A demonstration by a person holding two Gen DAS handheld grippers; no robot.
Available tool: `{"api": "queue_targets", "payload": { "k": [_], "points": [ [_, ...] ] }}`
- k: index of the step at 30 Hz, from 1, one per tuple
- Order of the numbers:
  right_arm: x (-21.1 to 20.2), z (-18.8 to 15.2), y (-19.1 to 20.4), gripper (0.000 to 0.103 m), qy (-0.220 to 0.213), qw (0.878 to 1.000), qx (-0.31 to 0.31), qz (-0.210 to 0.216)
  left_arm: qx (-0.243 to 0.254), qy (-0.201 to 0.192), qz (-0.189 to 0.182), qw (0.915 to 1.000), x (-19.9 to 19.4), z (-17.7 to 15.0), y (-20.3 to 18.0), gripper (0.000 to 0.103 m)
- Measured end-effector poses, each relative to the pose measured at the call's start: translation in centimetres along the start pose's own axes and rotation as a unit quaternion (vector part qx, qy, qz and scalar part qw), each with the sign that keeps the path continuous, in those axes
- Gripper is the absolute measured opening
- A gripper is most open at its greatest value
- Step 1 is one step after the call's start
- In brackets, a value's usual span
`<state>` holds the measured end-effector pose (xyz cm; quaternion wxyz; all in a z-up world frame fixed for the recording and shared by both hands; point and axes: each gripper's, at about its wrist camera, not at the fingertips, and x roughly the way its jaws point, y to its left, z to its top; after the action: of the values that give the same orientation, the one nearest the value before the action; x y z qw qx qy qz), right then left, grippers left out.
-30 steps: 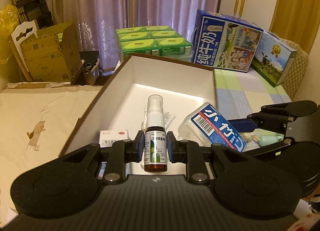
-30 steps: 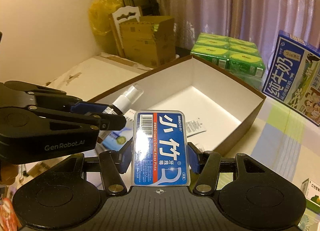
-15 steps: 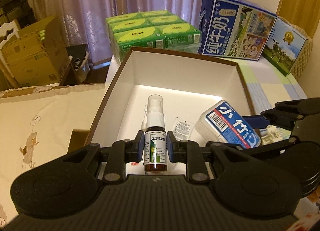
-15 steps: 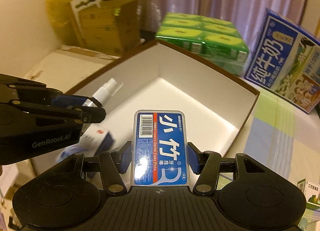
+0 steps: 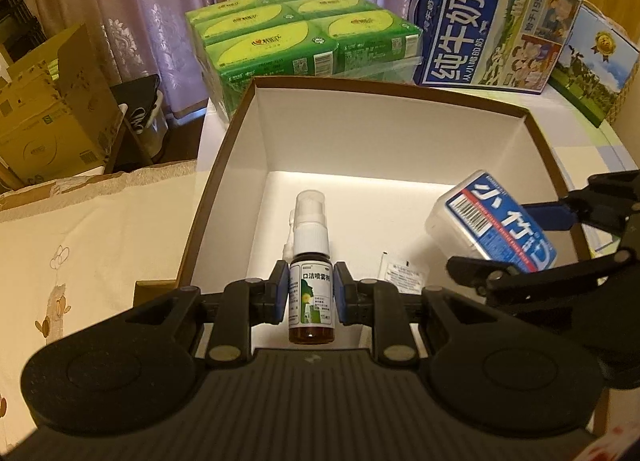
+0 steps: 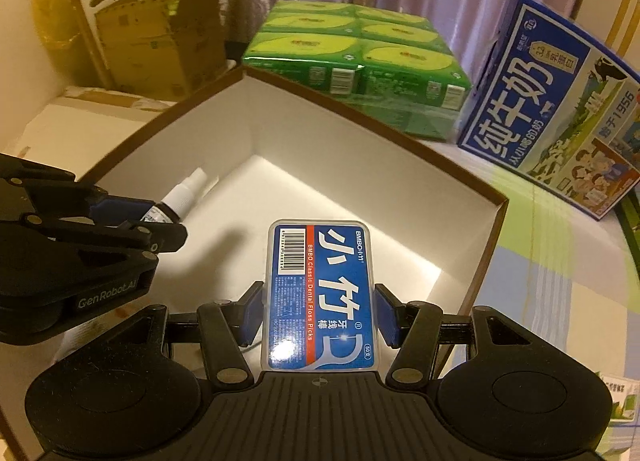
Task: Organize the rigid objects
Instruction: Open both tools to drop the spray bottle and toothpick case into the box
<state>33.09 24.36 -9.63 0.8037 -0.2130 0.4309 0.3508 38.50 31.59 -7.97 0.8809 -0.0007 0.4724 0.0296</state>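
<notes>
Spray bottle (image 5: 311,289) sits clenched in our left gripper (image 5: 311,295); our right gripper (image 6: 320,313) grasps the floss pick case (image 6: 320,297). Both hang over the open white box (image 5: 400,133). Beyond: green packs (image 5: 304,37), milk carton (image 5: 492,21).

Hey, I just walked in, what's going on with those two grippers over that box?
A person is tidying small items into the open white-lined box. The left gripper is shut on a small spray bottle, held upright over the box floor. The right gripper is clamped on a blue floss pick case, also above the box. Neither item has been released. A small paper sachet already lies inside.
</notes>
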Motion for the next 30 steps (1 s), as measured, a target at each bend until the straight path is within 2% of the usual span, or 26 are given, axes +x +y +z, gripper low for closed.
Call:
{"api": "queue_targets", "payload": {
  "k": [4, 6, 7, 14, 16, 19, 23, 30],
  "points": [
    [0.7, 0.4, -0.5, 0.053, 0.002, 1.000, 0.006, -0.007, 0.006, -0.009, -0.003, 0.9999, 1.0, 0.7, -0.2, 0.022],
    [1.0, 0.5, -0.8, 0.053, 0.003, 1.000, 0.009, -0.010, 0.012, -0.012, -0.005, 0.9999, 1.3, 1.0, -0.4, 0.036],
    [1.1, 0.5, -0.9, 0.054, 0.004, 1.000, 0.012, -0.010, 0.013, -0.013, -0.005, 0.9998, 1.4, 1.1, -0.5, 0.037],
    [1.6, 0.5, -1.0, 0.054, -0.009, 1.000, 0.008, -0.015, 0.008, -0.002, -0.013, 0.9999, 1.3, 0.9, -0.2, 0.038],
    [1.3, 0.4, -0.9, 0.058, -0.017, 1.000, 0.004, -0.008, 0.005, -0.003, -0.014, 0.9999, 0.8, 0.7, 0.0, 0.040],
    [0.4, 0.0, -0.9, 0.066, -0.031, 0.999, 0.012, 0.006, 0.003, -0.006, -0.016, 0.9998, -0.1, 0.3, 0.1, 0.042],
    [-1.5, -0.9, -1.1, 0.068, -0.041, 0.999, 0.009, 0.031, 0.003, -0.010, -0.021, 0.9997, -1.6, -0.4, 0.0, 0.044],
    [-3.8, -2.6, -0.8, 0.070, -0.042, 0.998, 0.010, 0.045, -0.003, -0.012, -0.023, 0.9996, -4.1, -1.8, -0.3, 0.047]
  ]
}}
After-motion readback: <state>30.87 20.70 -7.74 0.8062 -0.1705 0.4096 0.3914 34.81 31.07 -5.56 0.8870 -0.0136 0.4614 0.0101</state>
